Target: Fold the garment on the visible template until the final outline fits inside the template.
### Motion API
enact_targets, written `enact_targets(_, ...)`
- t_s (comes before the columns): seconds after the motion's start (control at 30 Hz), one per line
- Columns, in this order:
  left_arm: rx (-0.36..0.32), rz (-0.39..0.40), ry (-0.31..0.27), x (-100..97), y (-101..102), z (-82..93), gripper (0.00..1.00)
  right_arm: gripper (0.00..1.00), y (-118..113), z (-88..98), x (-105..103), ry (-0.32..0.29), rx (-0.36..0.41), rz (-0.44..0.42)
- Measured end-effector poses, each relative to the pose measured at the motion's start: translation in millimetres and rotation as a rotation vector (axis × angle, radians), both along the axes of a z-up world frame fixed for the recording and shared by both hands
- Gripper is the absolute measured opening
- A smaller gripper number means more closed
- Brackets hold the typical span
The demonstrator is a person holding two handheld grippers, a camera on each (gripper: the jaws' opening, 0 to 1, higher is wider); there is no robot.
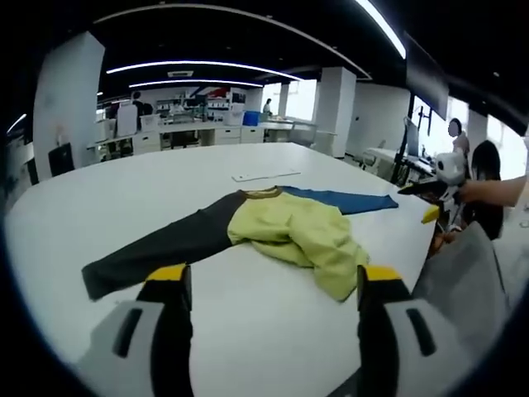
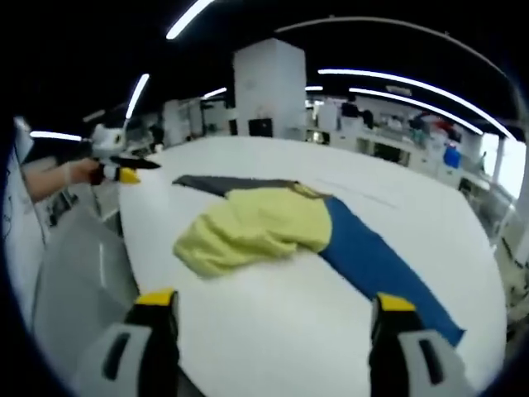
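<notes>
We see the garment (image 1: 281,227) lying on the white table (image 1: 149,190), its yellow body bunched, one sleeve dark, one blue; our left gripper (image 1: 273,289) and right gripper (image 2: 277,318) hover near the table's edge, jaws wide, holding nothing, apart from the garment.

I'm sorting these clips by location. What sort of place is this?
Probably an open-plan office or lab. A large white table holds the garment, rows of desks with equipment stand behind it, and long strip lights run across a dark ceiling between white pillars.
</notes>
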State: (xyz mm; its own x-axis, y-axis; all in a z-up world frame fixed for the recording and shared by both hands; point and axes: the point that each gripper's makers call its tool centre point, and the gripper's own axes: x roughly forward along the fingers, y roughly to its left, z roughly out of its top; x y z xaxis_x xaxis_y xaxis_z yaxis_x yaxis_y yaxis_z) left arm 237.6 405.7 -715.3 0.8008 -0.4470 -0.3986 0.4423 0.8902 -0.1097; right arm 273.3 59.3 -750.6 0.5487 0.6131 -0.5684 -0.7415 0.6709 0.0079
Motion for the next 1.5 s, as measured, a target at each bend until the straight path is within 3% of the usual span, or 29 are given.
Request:
enact_targets(0.2,-0.014,-0.001,-0.013,-7.6,-3.1,-1.7,0.75,0.95,40.8,5.1,5.2,-0.042,-0.043,0.133)
enact_targets(0.33,-0.021,0.010,-0.007,-12.5,-4.5,-5.5,0.72,0.92,67.9,1.8,4.1,-0.039,-0.071,0.212)
enact_targets(0.67,0.009,0.008,-0.019,-19.9,-1.2,-4.3,0.69,0.83,122.6,-23.3,-9.6,-0.093,-0.229,0.474)
enact_targets(0.83,0.000,0.020,-0.023,-23.4,-1.2,-3.6,0.68,0.62,143.5,-28.3,-19.1,-0.059,-0.240,0.521)
enact_targets(0.93,-0.007,0.017,-0.013,-26.9,-4.5,-6.2,0.66,0.51,151.9,-40.4,-18.7,-0.104,-0.323,0.582)
enact_targets(1.03,-0.016,0.014,-0.010,-28.6,-7.7,-7.6,0.63,0.49,163.2,-56.3,-23.2,-0.089,-0.345,0.612)
enact_targets(1.1,-0.028,0.008,-0.006,-29.0,-9.7,-9.1,0.61,0.49,162.6,-64.1,-21.4,-0.147,-0.448,0.666)
enact_targets(1.2,-0.027,0.001,-0.003,-29.8,-13.2,-11.1,0.59,0.42,168.8,-68.0,-26.4,-0.156,-0.447,0.675)
enact_targets(1.37,-0.037,-0.001,0.012,-27.1,-17.2,-14.0,0.58,0.40,171.9,-80.5,-24.5,-0.256,-0.542,0.737)
enact_targets(1.5,-0.051,0.000,0.019,-24.3,-19.9,-14.5,0.57,0.32,171.7,-84.9,-23.3,-0.323,-0.626,0.772)
